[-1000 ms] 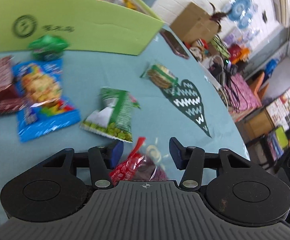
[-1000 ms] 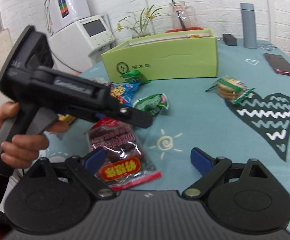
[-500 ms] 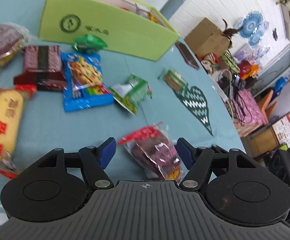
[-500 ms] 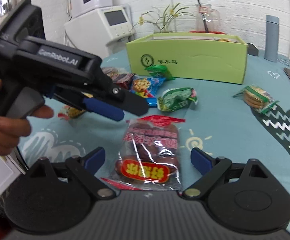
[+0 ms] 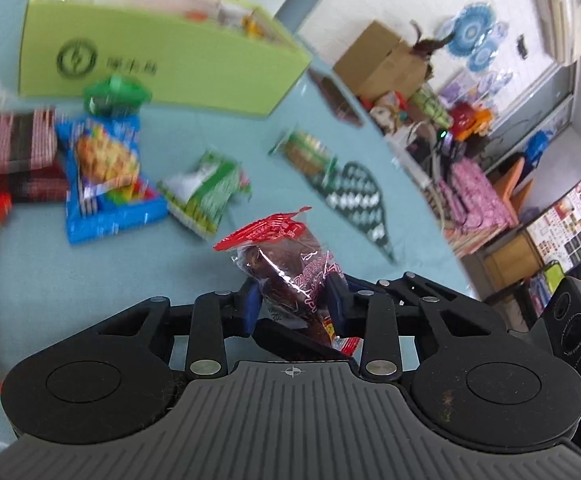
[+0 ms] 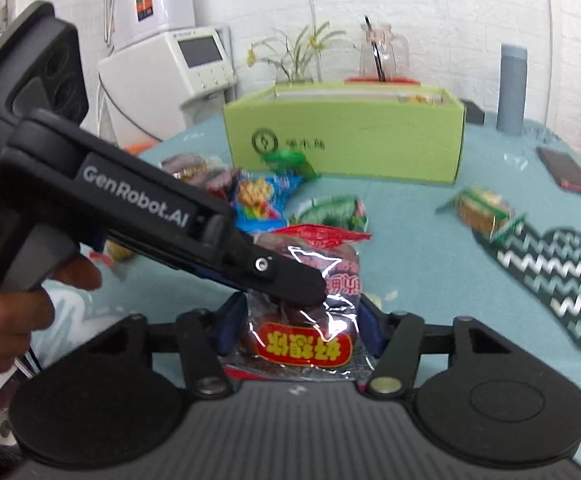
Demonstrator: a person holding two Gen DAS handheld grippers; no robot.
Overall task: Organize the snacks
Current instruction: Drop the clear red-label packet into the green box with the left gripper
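We are at a round table covered in a teal cloth printed with a dark zigzag heart. At its far side stands a long lime-green box, open at the top, with a round dark logo and a few printed characters too blurred to read. Loose snacks lie between the box and us: a blue cookie packet, a green pea packet, a red striped packet, a wrapped biscuit stack.

Both our grippers close on one clear date packet with a red sealed top and a red oval label bearing yellow Chinese characters, upside down from the right view. The right gripper pinches its label end from both sides; the left gripper, marked "GenRobot.AI" along its arm, pinches it from the left, fingers narrowed against the wrap. The packet seems raised off the cloth, its long axis pointing towards the box, which lies straight ahead. We judge either hand could carry it there once the other lets go.
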